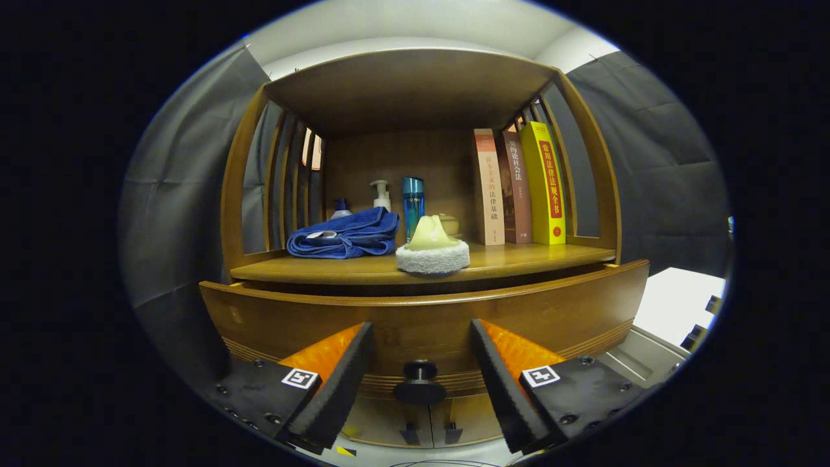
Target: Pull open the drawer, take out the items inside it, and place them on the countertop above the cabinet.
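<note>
Wooden cabinet drawer [421, 318] pulled partly out, gripper [421, 353] spread in front of it.

Gripper fingers stand wide apart and hold nothing; the dark round drawer knob [419, 383] sits between them, touching neither (a clear gap shows on each side). Above the drawer front, a pale green-yellow sponge-like piece on a white fluffy pad [432, 248] rests on the countertop [519, 259] near its front edge. Just beside it to the left lies a folded blue towel [345, 235]. Behind these stand a white pump bottle [381, 194], a small capped bottle [340, 207] and a blue tumbler [413, 204], while three upright books [519, 187] lean together at the right under the shelf's wooden top [408, 87]. What lies inside the drawer cannot be seen from here.
</note>
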The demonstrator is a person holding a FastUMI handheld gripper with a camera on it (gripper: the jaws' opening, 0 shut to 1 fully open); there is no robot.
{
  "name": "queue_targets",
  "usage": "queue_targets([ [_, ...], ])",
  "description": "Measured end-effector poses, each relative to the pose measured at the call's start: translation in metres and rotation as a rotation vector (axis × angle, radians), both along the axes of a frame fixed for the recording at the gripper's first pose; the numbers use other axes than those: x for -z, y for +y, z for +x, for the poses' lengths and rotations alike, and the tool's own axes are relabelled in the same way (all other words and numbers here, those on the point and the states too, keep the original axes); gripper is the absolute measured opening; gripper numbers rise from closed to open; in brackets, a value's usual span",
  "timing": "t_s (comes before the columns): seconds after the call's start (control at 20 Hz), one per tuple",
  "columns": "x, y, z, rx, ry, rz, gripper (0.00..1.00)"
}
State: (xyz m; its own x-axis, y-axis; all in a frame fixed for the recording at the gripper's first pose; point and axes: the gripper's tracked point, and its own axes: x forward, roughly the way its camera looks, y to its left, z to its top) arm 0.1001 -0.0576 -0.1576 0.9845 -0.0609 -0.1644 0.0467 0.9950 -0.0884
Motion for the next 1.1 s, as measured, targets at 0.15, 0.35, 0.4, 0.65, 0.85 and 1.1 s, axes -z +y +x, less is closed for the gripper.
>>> queue_targets([
  [0.15,0.005,-0.001,0.013,-0.002,0.005,-0.01,0.98],
  [0.35,0.01,-0.002,0.029,0.0,0.011,-0.01,0.99],
  [0.4,0.011,-0.002,0.032,0.001,0.012,-0.009,0.99],
  [0.65,0.012,-0.002,0.036,-0.003,-0.002,-0.019,0.98],
  [0.85,0.008,-0.003,0.041,-0.008,-0.001,-0.039,0.98],
  [1.1,0.003,-0.007,0.037,-0.009,0.022,-0.038,0.98],
])
